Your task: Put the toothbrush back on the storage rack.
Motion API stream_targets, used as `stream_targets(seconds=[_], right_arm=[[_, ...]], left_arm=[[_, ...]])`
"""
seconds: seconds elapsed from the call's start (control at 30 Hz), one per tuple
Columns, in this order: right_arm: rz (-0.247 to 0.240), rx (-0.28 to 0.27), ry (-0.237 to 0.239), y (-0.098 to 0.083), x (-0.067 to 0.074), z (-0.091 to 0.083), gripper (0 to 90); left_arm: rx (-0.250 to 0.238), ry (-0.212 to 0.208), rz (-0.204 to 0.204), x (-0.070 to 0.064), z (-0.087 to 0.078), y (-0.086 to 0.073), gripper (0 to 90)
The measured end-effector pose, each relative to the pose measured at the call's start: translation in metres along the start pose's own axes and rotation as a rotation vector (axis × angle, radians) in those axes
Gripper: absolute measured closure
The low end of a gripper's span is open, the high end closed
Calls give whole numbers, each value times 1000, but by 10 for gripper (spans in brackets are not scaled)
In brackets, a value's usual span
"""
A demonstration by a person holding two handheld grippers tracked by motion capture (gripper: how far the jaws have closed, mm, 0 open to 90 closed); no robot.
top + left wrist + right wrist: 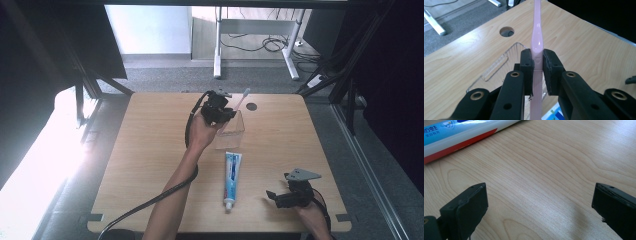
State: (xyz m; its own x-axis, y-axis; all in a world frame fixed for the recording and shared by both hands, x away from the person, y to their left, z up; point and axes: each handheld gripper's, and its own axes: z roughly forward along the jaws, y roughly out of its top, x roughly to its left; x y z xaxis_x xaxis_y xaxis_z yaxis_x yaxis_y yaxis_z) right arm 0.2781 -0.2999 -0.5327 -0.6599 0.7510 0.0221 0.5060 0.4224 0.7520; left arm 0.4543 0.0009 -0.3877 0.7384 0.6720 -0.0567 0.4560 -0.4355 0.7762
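- High view: your left gripper (226, 114) sits just above the middle of the frame, clamped on a pink toothbrush (243, 97) that pokes out toward the upper right with its head end up. It's right over the clear plastic cup (234, 133), so my guess is you're lining the brush up to drop it in, or you've just lifted it out; I can't tell which from here. The toothpaste tube (232, 179) lies flat below the cup, cap toward the bottom edge, well out of the way. Your right gripper (270, 196) rests on the wooden table (150, 165) at lower right, probably waiting its turn.

- Left gripper view: the jaws are pinched narrow on the toothbrush (537, 50) at the thick part of the handle, pads pressing both sides. Gripping there makes sense, since the long neck runs straight up the centre of the frame and stays easy to aim. The clear cup (496, 68) shows behind the jaws at centre left, and the table's round cable hole (506, 31) is in the upper left.

- Right gripper view: the jaws stand wide with nothing between them, just bare wood. The toothpaste tube (461, 133) crosses the upper left corner, near but not touching. It looks aimed roughly that way, so it's likely your next grab.
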Motion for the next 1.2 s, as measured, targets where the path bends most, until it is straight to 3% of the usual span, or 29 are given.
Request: stream_targets(seconds=[0.33, 0.6, 1.2], right_arm=[[-1, 3, 2, 0, 0, 1, 7], [1, 3, 4, 0, 0, 1, 7], [-1, 5, 6, 0, 0, 1, 9]], left_arm=[[-41, 5, -13, 6, 12, 5, 790], [-22, 30, 19, 8, 24, 1, 790], [35, 38, 24, 10, 45, -19, 790]])
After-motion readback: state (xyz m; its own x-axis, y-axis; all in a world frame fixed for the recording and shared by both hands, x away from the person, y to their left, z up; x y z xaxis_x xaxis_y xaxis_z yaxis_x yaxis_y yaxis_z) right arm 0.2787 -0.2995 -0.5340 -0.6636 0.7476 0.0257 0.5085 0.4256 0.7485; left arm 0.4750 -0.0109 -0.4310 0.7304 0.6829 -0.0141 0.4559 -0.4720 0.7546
